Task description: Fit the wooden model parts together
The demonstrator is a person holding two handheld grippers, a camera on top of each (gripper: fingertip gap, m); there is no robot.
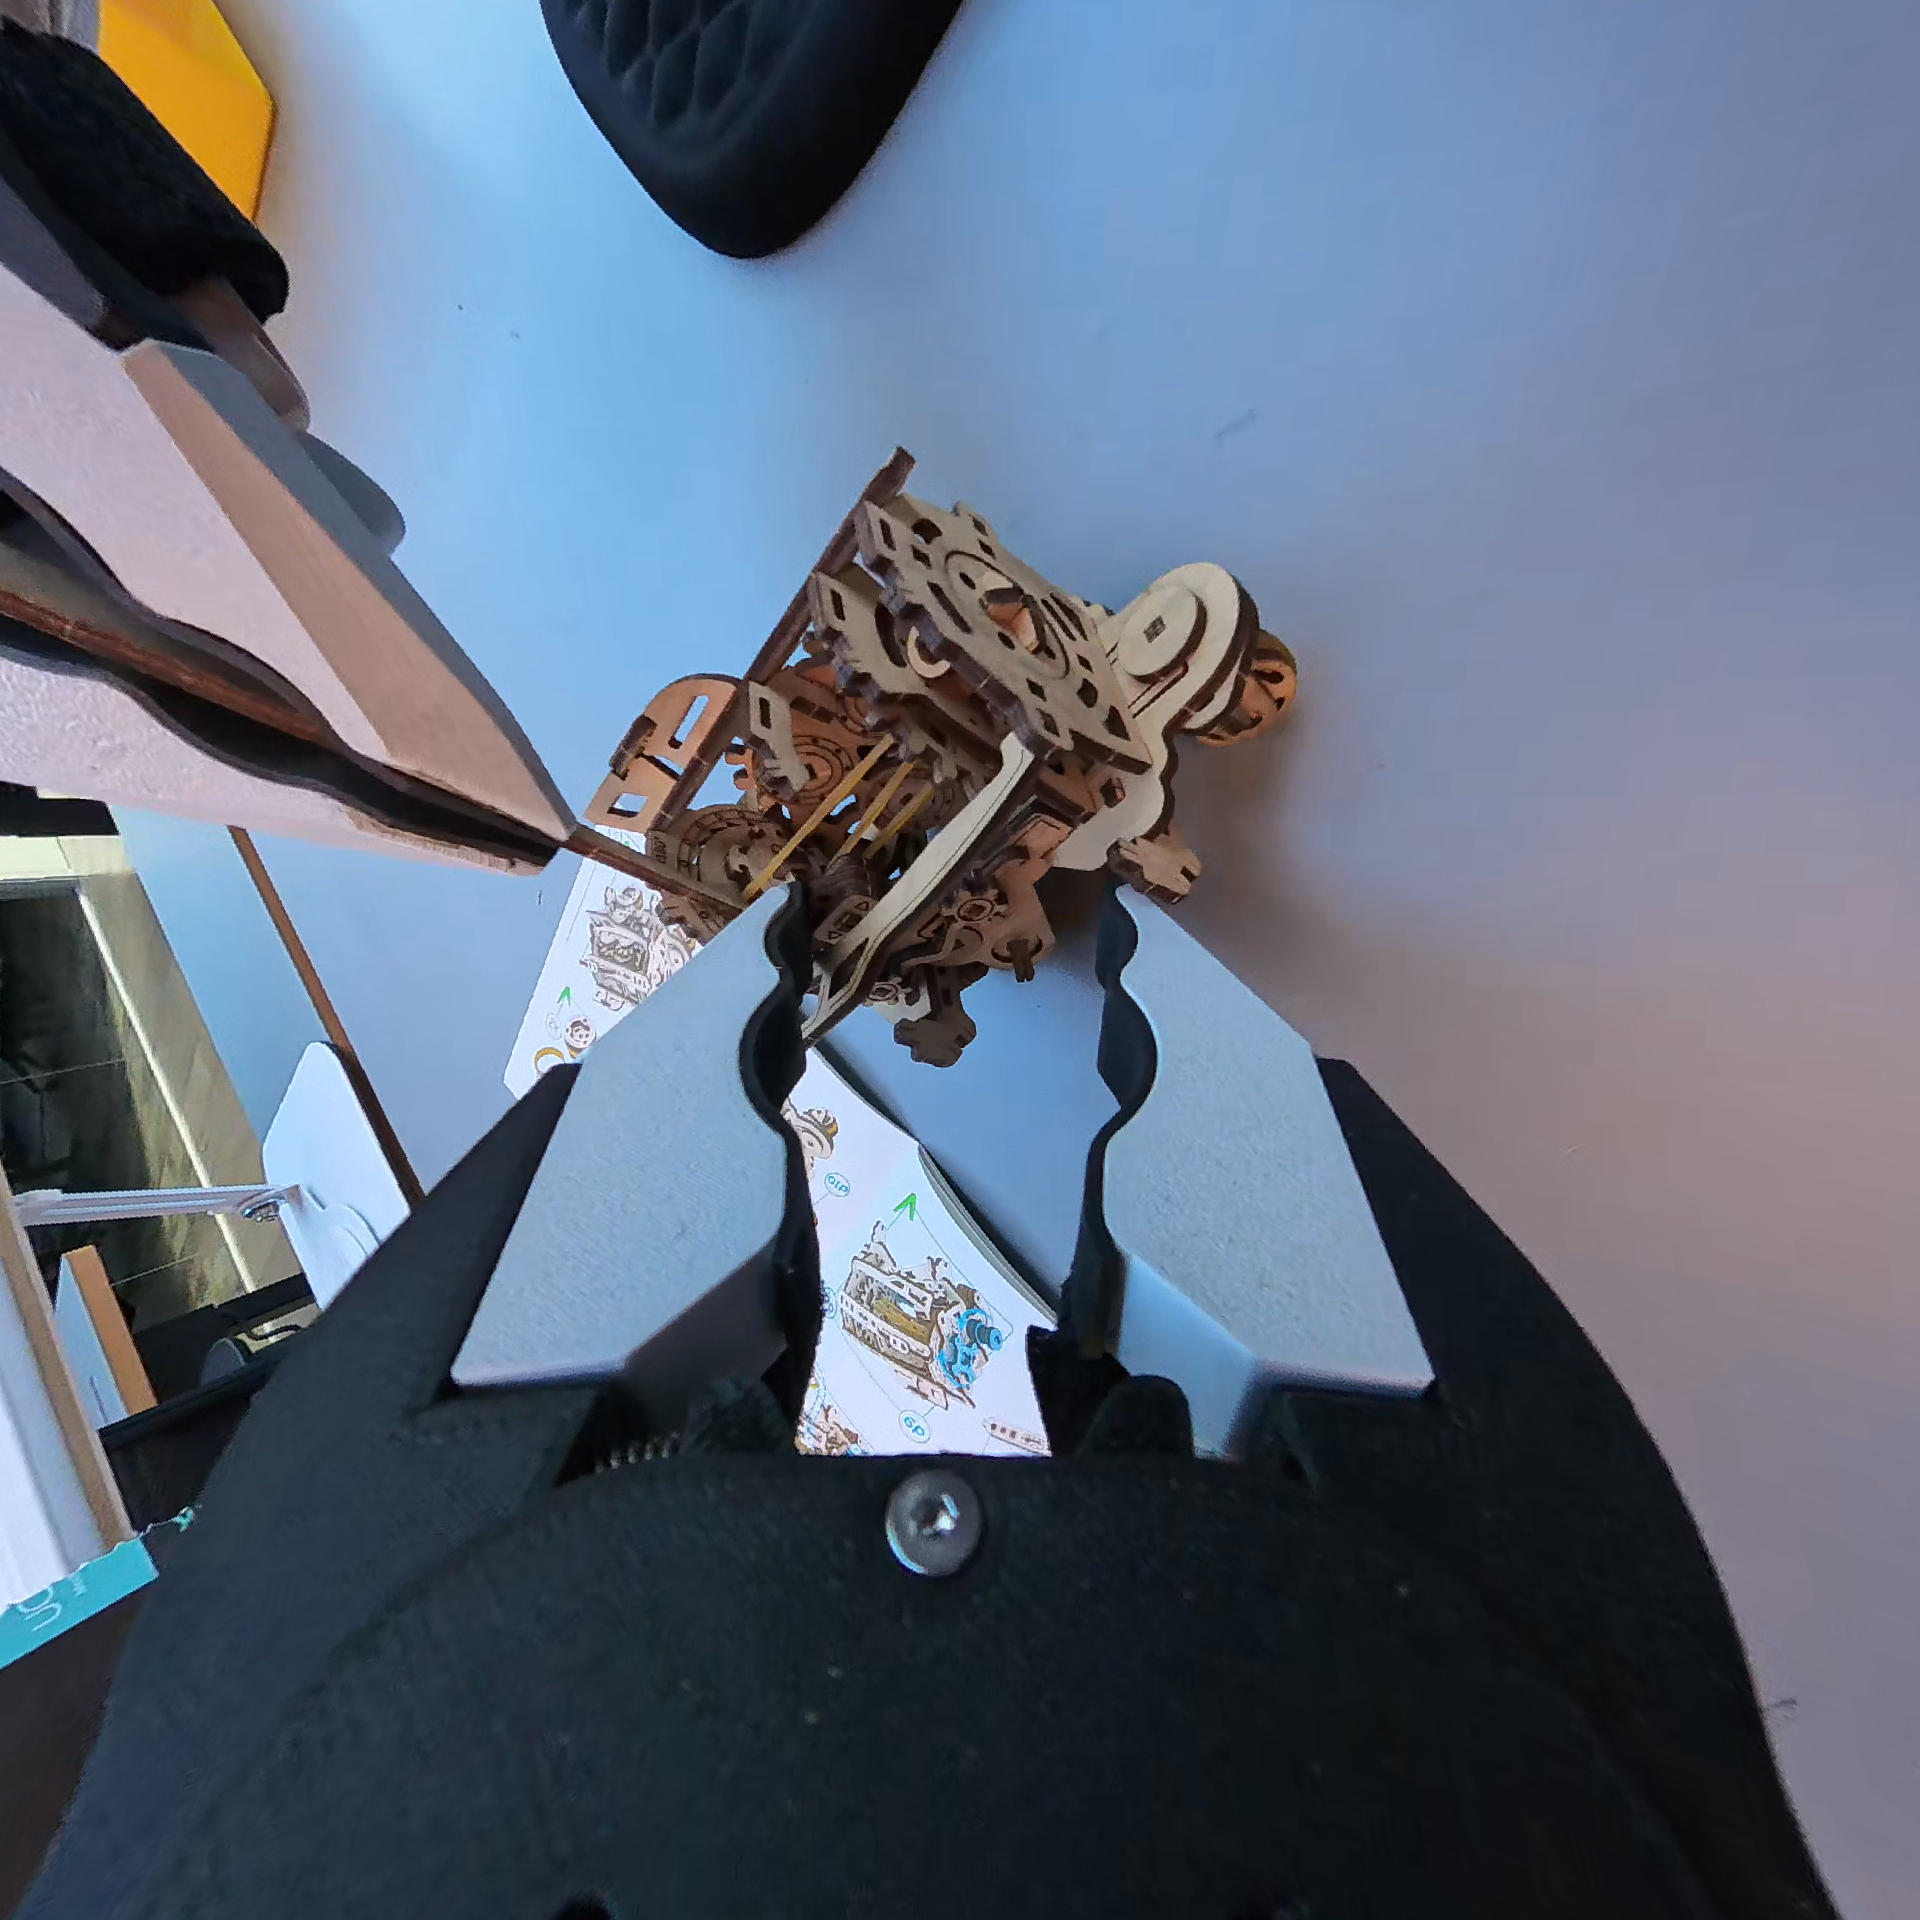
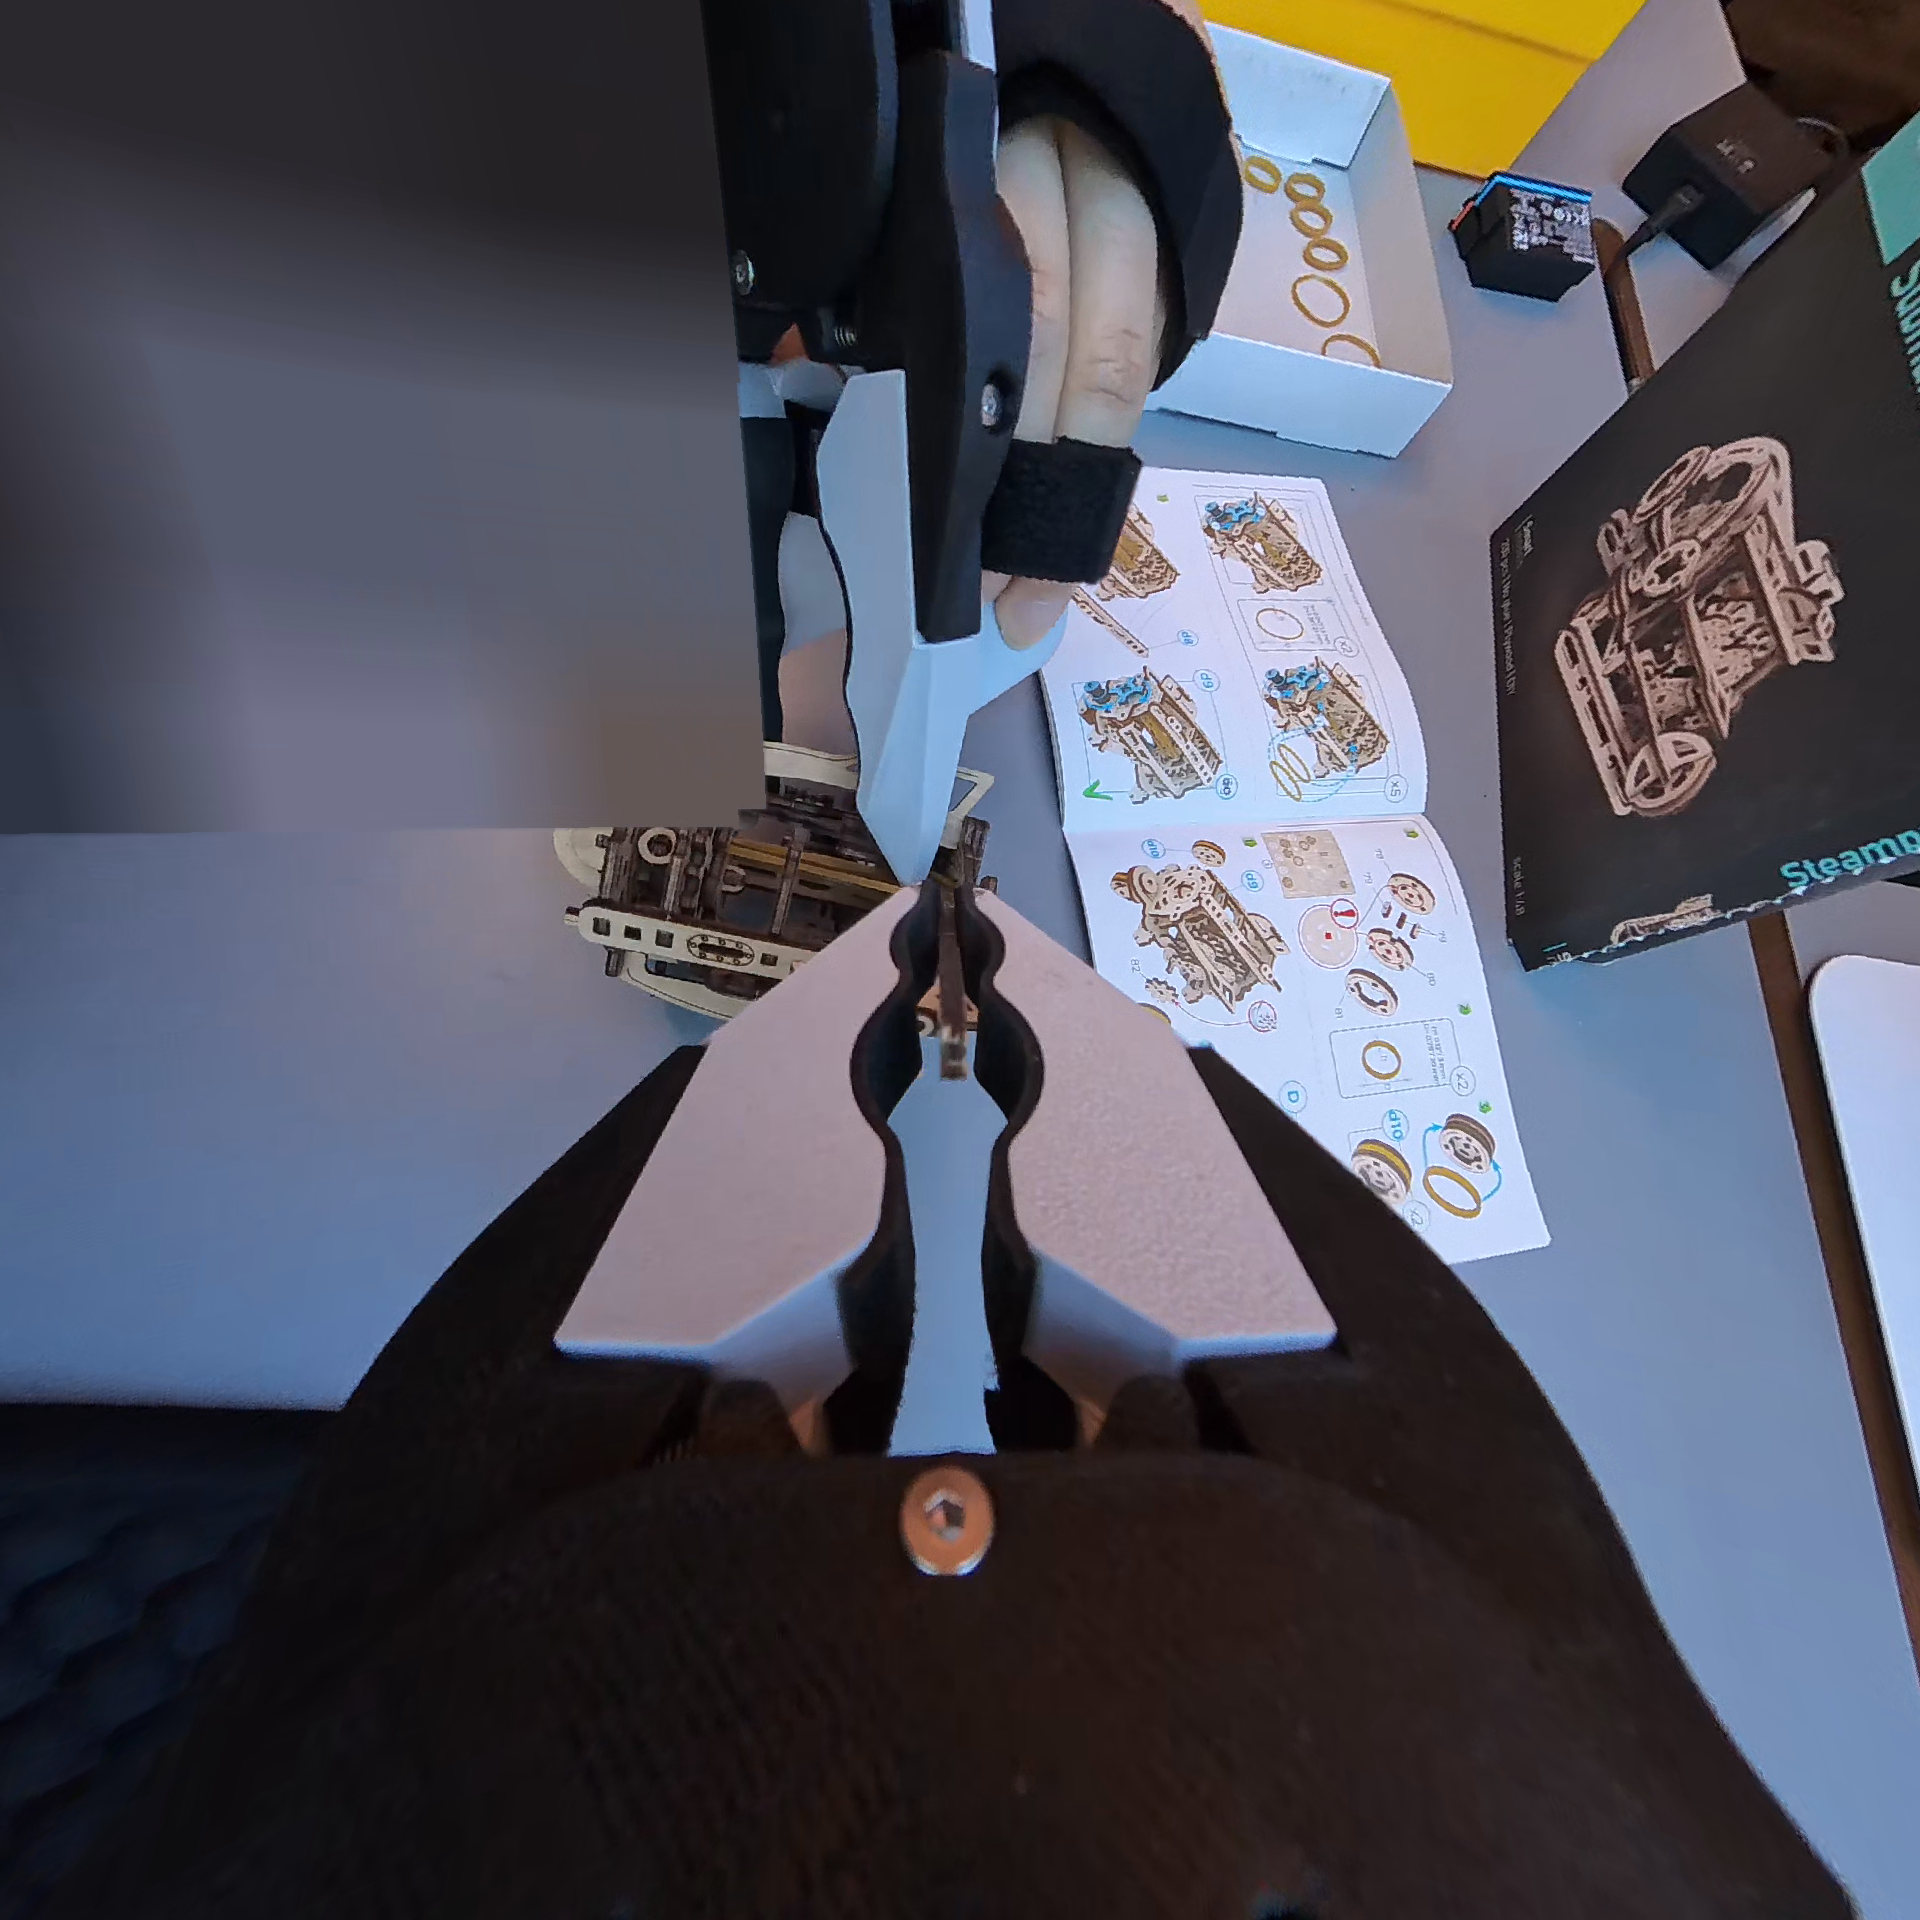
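We count one grey tabletop, one black printed box at the right edge, one open white instruction booklet right of centre, one white cardboard tray with six yellow rubber rings at upper right, and one pale laser-cut wooden model, a dense block of gears, slotted plates and stretched yellow bands, at mid-frame.

Our left gripper stands wide around the model's near corner. Our right gripper pinches a thin dark wooden strip reaching the model.
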